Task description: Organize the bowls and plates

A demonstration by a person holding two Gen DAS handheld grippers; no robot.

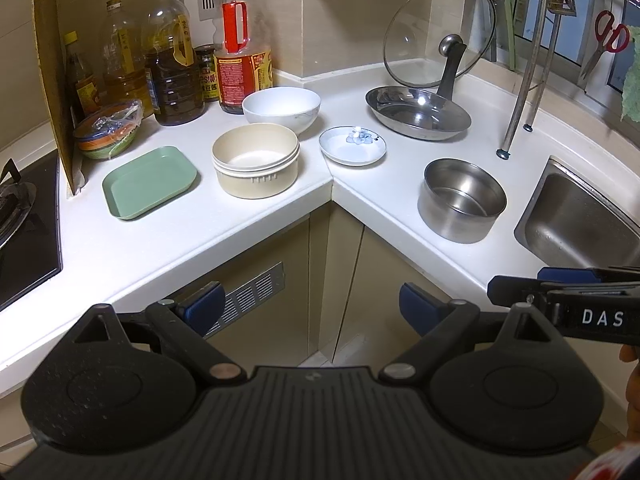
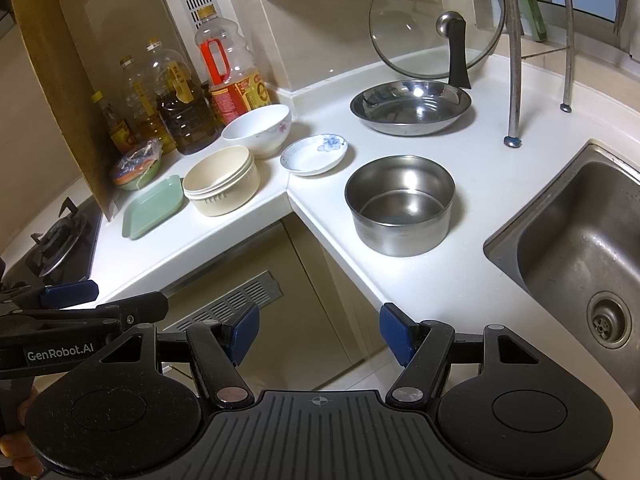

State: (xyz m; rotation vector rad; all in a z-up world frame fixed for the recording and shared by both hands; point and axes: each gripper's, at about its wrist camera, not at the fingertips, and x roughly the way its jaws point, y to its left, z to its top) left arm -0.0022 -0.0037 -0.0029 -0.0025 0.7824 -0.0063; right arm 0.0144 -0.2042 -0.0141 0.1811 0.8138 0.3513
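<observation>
On the white corner counter lie a green rectangular tray (image 1: 150, 182), a beige round bowl (image 1: 256, 166), a white bowl (image 1: 281, 108), a small white saucer with a blue flower (image 1: 352, 145), a steel pot-like bowl (image 1: 461, 200) and a shallow steel plate (image 1: 418, 113). The right wrist view shows the same steel bowl (image 2: 400, 204), steel plate (image 2: 411, 107), saucer (image 2: 314, 154) and beige bowl (image 2: 221, 179). My left gripper (image 1: 308, 306) hangs open in front of the counter edge, empty. My right gripper (image 2: 318, 334) is open too, holding nothing, short of the steel bowl.
Oil and sauce bottles (image 1: 172, 76) stand at the back left beside a cardboard sheet (image 1: 52, 72). A glass lid (image 1: 438, 36) leans on the wall. A steel sink (image 2: 580, 248) sits right, a gas hob (image 1: 20, 216) left, rack legs (image 1: 520, 92) behind.
</observation>
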